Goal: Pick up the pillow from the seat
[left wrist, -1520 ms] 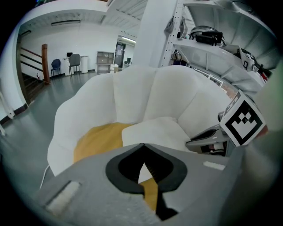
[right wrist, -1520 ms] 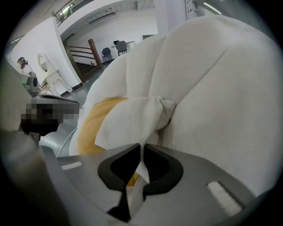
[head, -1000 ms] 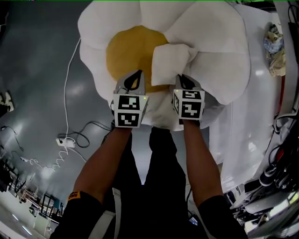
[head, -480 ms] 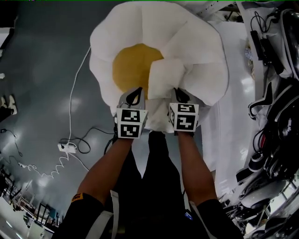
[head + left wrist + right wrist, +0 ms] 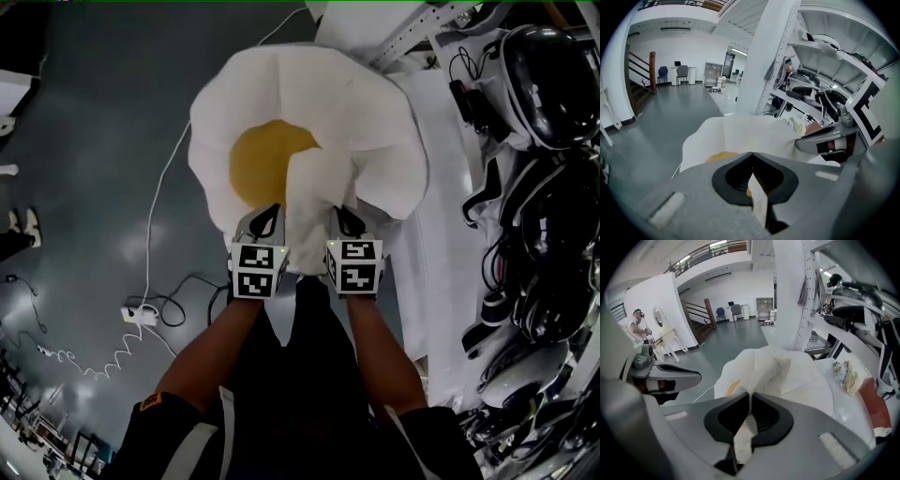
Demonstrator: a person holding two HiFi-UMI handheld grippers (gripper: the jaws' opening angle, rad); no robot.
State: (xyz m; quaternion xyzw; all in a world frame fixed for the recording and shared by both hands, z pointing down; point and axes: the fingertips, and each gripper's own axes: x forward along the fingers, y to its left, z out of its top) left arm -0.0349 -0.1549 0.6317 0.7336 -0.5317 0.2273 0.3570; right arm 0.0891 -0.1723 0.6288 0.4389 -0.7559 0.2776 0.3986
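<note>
The pillow (image 5: 309, 122) is a big daisy shape with white petals and a yellow centre (image 5: 267, 159). It hangs in the air above the grey floor, held by its near edge. My left gripper (image 5: 267, 217) is shut on a white petal fold next to the yellow centre. My right gripper (image 5: 343, 219) is shut on a bunched white petal beside it. In the left gripper view, white fabric (image 5: 757, 199) is pinched between the jaws. The right gripper view shows the same, with white cloth (image 5: 743, 439) squeezed in the jaws and the pillow (image 5: 787, 376) spreading beyond.
A white cable (image 5: 155, 216) and a power strip (image 5: 136, 314) lie on the grey floor (image 5: 84, 141) at the left. On the right stand white shelves (image 5: 441, 187) with dark helmets and gear (image 5: 544, 84). A person (image 5: 637, 324) stands far off at the left of the right gripper view.
Both grippers have carried the pillow away from the white surface at the right, out over the floor. The grippers stand closer together now, and the petals are more bunched between them.
</note>
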